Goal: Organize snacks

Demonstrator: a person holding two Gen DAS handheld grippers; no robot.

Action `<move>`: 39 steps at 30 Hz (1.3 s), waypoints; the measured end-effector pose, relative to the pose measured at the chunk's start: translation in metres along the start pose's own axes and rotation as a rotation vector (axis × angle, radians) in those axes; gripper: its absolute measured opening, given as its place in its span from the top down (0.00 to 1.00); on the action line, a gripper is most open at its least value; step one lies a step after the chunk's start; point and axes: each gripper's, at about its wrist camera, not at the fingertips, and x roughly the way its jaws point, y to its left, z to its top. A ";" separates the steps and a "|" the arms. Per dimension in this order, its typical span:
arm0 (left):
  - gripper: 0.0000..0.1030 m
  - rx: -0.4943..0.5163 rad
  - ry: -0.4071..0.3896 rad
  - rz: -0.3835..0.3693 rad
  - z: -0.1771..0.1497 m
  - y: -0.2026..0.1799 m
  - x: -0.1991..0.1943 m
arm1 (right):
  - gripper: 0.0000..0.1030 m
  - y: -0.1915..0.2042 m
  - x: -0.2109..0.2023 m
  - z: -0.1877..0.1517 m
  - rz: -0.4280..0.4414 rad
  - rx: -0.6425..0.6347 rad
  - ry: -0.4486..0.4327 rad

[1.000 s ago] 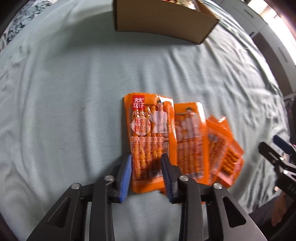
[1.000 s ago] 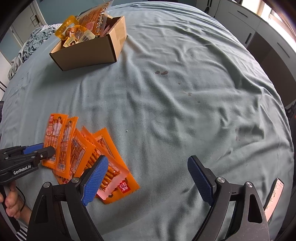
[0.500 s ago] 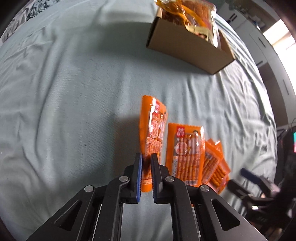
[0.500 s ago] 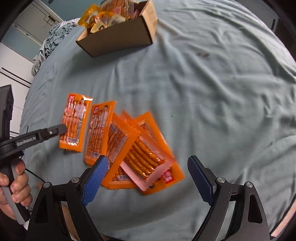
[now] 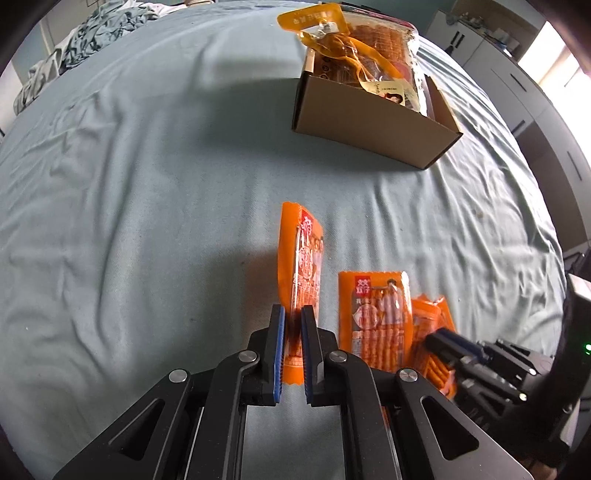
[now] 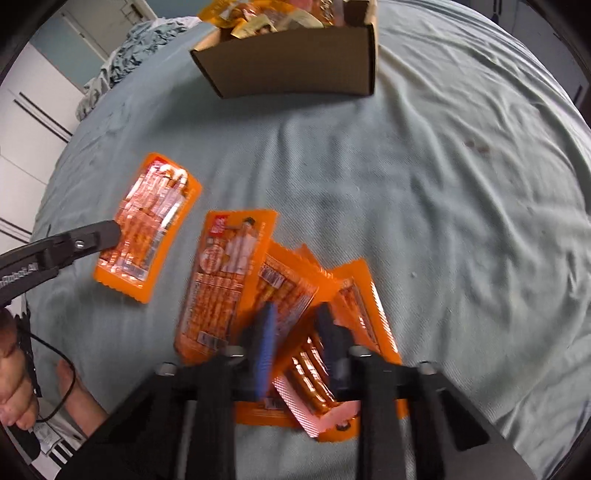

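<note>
Lifted clear of bedsheet [image 5: 147, 221] since earlier frame: orange packet [image 5: 301, 266], pinched edgewise by left gripper [image 5: 291, 332]; right gripper [image 6: 295, 332], closing over piled packets [image 6: 295, 295]; next, carriage to cardboard box [image 5: 369, 122].

A bed covered by a wrinkled pale blue-green sheet [image 6: 424, 192] carries everything here. Toward its far side sits an open brown cardboard box [image 5: 369, 122] stuffed with orange and yellow snack bags. Nearer, a flat orange sausage-stick packet [image 6: 225, 277] lies on the sheet, its right edge touching a fanned, overlapping heap of similar orange packets [image 6: 332, 332]. A few small dark spots [image 6: 476, 146] mark the sheet to the right. A crumpled grey-blue cloth [image 5: 92, 33] lies bunched at the far left edge.
</note>
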 end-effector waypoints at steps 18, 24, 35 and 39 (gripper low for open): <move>0.92 -0.066 -0.007 -0.008 0.001 0.009 -0.001 | 0.95 0.028 -0.015 -0.012 -0.037 -0.080 -0.026; 0.92 -0.113 -0.012 -0.005 0.004 0.020 0.000 | 0.44 0.053 0.006 -0.018 -0.050 -0.075 -0.030; 0.91 -0.170 0.012 -0.009 0.011 0.034 0.010 | 0.13 0.095 0.030 -0.025 -0.260 -0.266 -0.039; 0.91 -0.187 0.022 -0.011 0.011 0.039 0.012 | 0.34 0.090 0.028 -0.023 -0.261 -0.262 -0.082</move>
